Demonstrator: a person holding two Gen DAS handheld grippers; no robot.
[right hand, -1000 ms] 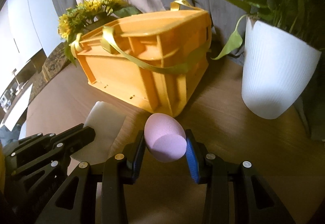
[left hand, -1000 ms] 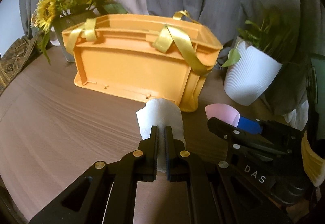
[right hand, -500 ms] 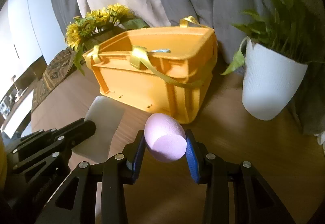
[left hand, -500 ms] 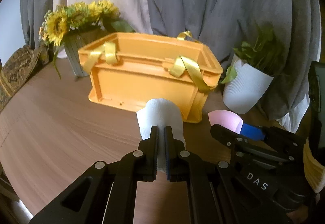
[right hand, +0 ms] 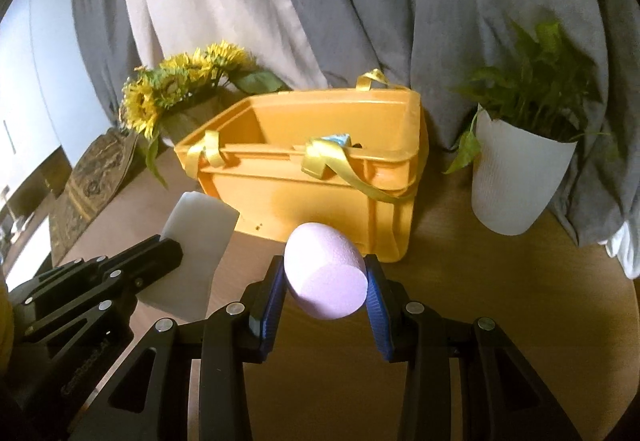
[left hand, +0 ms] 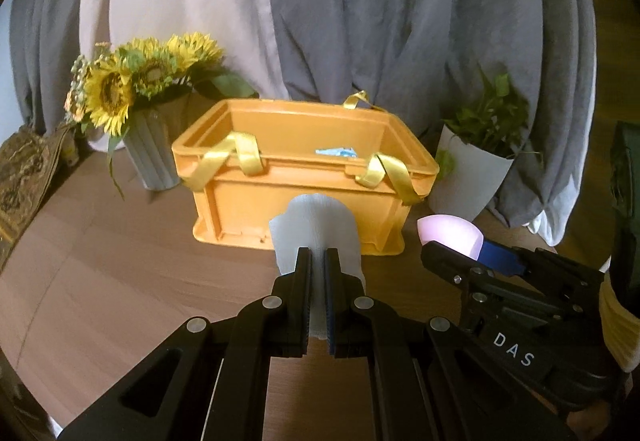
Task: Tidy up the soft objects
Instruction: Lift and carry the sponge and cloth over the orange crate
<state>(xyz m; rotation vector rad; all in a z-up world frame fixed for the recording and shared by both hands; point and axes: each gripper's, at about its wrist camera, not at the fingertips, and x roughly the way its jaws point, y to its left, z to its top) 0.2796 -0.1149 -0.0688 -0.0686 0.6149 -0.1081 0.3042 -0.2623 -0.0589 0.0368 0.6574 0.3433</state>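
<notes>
Rising together, both loads now sit higher than a second ago: the white pad (left hand: 316, 229) is pinched flat in the left gripper (left hand: 317, 261), its jaws nearly together on it, and the pink sponge (right hand: 326, 277) is clamped between the right gripper's (right hand: 326, 281) blue pads. Earlier the crate (left hand: 304, 177) showed mostly its side; now its rim and interior are visible, with something blue (left hand: 335, 151) inside. Neither load is over the opening yet, so I judge the drop remains ahead.
</notes>
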